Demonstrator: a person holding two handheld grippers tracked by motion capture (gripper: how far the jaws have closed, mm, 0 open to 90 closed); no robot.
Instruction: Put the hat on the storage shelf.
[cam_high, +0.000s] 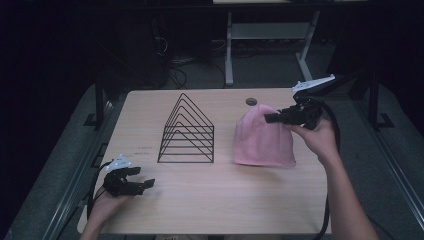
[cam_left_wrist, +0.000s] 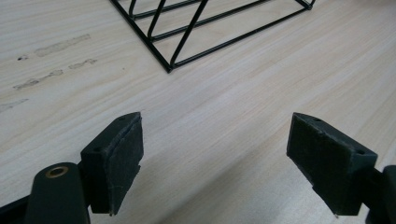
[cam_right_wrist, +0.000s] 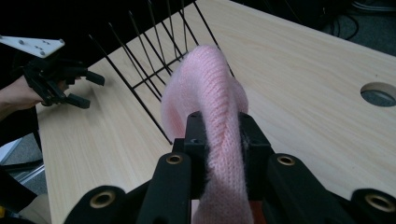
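Here, soft pink knitted hat (cam_high: 262, 137), pinched.

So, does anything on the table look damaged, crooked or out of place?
Nothing looks damaged. The wire rack stands straight. The pink hat is pinched at its top by the right gripper, so it looks pulled up. The table has faint smudges near the left gripper.

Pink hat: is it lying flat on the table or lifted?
Partly lifted. The right tongs are shut on a fold of the pink hat, pulling its top up, while its lower edge rests on the table.
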